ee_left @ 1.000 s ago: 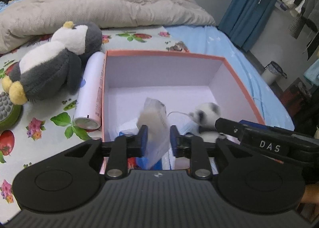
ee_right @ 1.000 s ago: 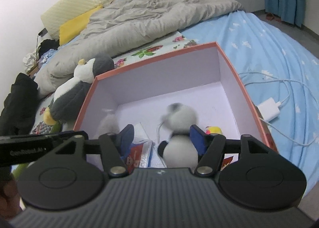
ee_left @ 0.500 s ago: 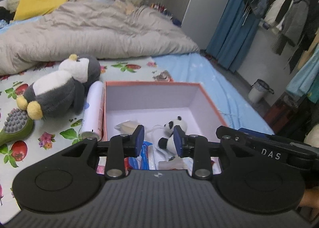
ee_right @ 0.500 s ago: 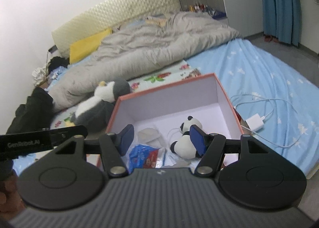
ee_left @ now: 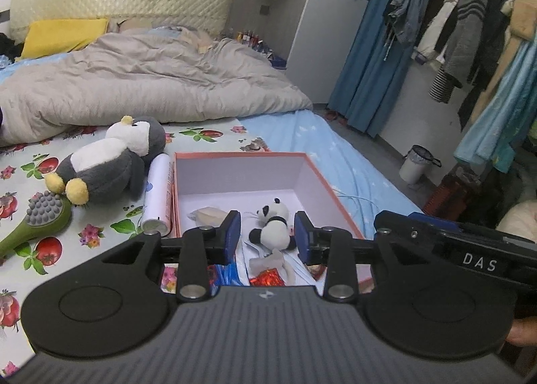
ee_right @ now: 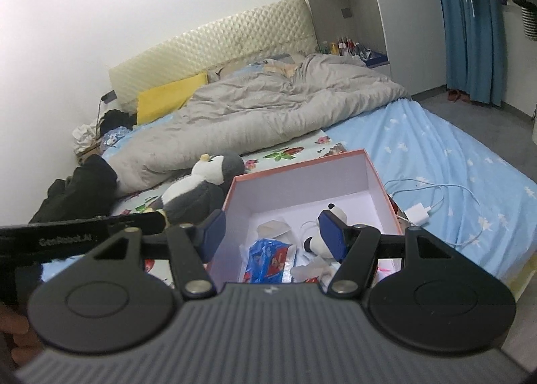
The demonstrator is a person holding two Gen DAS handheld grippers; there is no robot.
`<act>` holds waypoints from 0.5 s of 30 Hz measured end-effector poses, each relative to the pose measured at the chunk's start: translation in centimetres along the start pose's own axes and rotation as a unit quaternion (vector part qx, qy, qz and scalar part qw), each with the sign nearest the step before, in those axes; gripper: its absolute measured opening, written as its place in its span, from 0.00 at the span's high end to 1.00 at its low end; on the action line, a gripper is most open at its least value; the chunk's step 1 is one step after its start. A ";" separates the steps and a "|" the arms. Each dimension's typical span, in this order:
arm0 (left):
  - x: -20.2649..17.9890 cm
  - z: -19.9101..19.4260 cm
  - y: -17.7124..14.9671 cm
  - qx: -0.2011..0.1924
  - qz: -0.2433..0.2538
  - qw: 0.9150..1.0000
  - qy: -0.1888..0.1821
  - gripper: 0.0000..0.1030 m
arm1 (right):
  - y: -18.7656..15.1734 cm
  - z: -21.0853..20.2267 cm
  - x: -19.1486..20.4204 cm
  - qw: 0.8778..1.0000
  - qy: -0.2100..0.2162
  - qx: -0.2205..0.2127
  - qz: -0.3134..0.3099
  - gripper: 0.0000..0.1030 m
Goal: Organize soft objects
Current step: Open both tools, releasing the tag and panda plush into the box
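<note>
Both grippers hovered above the open box [ee_left: 332, 196], fingers parted and empty: left gripper [ee_left: 267, 233] moderately, right gripper [ee_right: 271, 233] wide; small panda plush [ee_left: 272, 223] lay inside the box; penguin plush [ee_left: 107, 162] lay on the bed outside the box's left wall, long axis slanting away leftward; left gripper judged nearer it.
</note>
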State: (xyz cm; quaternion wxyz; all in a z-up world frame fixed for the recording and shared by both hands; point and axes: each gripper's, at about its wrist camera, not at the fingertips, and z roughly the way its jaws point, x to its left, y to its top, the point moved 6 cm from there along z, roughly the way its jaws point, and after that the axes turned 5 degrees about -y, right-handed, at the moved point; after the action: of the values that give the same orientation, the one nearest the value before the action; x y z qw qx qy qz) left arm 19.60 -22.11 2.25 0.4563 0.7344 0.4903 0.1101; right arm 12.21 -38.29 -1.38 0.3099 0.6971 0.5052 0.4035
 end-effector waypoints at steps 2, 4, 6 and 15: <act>-0.4 -1.0 -0.7 -0.001 -0.002 1.000 -0.004 0.60 | -0.4 -1.1 0.2 1.000 -0.004 -0.006 -0.004 0.37; -0.7 -1.9 -1.3 -0.001 -0.001 1.000 -0.007 0.60 | -0.9 -2.1 0.3 1.000 -0.005 -0.009 -0.004 0.37; -1.1 -2.7 -2.1 -0.002 0.001 1.000 -0.008 0.60 | -1.5 -2.7 0.3 1.000 -0.008 -0.010 -0.003 0.37; -1.0 -4.3 -4.9 0.003 -0.006 1.000 0.004 0.58 | -4.5 -3.1 -0.4 1.000 -0.030 -0.003 -0.008 0.37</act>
State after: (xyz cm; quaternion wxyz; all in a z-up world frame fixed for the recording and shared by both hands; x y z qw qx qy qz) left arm 13.46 -20.06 1.11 0.4529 0.7324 0.4967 0.1086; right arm 7.35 -37.28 -3.74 0.3302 0.7041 0.5000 0.3811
